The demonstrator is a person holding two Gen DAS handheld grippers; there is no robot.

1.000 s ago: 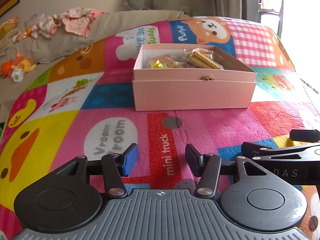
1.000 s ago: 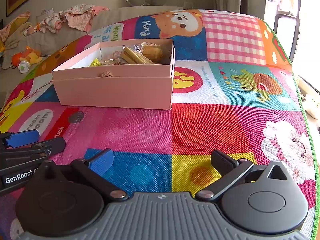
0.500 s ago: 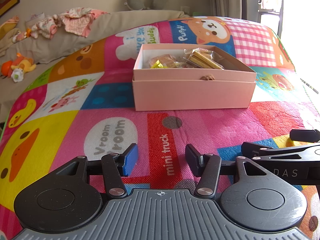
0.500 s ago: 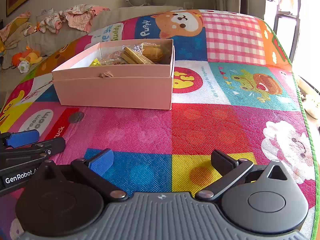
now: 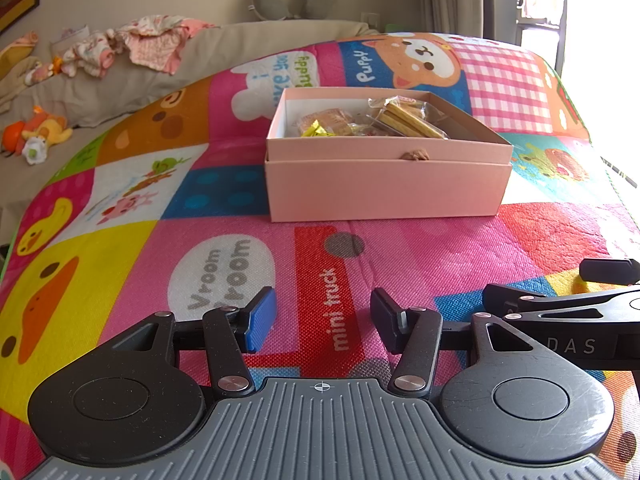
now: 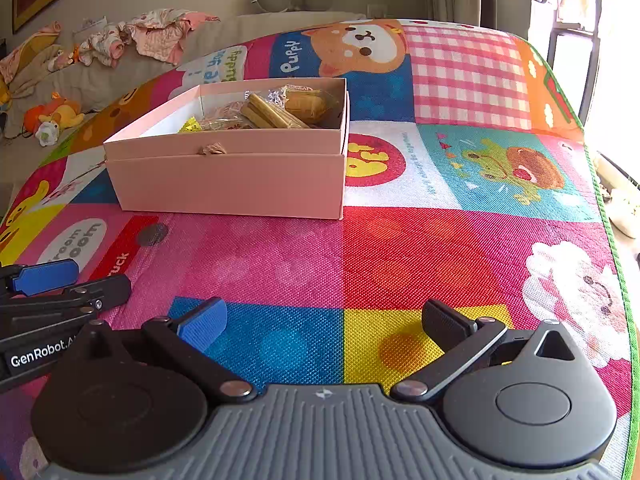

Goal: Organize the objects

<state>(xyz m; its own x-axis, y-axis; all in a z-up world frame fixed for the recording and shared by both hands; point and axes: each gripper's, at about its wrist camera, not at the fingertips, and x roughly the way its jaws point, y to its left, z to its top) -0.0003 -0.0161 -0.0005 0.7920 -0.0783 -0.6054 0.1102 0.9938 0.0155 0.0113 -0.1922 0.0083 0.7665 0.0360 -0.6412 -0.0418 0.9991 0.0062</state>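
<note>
- Our left gripper (image 5: 323, 314) sits low over the play mat (image 5: 420, 264), jaws parted with nothing between them; the gap frames the printed "mini truck" patch.
- Our right gripper (image 6: 325, 322) is spread wider, also empty, low over the blue and yellow squares of the mat.
- The two grippers lie side by side, near each other: the right one's fingers show at the right edge of the left wrist view, and the left one's blue pad (image 6: 46, 276) shows at the left edge of the right wrist view.
- Further out, in the middle of the mat and well apart from both grippers, stands the pink box (image 5: 388, 190), open, seated in what looks like its own lid.
- Inside it lie the wrapped snacks (image 5: 408, 120): long biscuit sticks in clear film, a round cracker pack and a small yellow wrapper, gathered toward the far half.
- We see no loose items left on the mat around the box, so we judge the sorting largely done; what remains may be closing the box, or nothing at all.
- Beyond the mat, the sofa (image 5: 224, 48) carries baby clothes and soft toys, which may lie outside the task.
</note>
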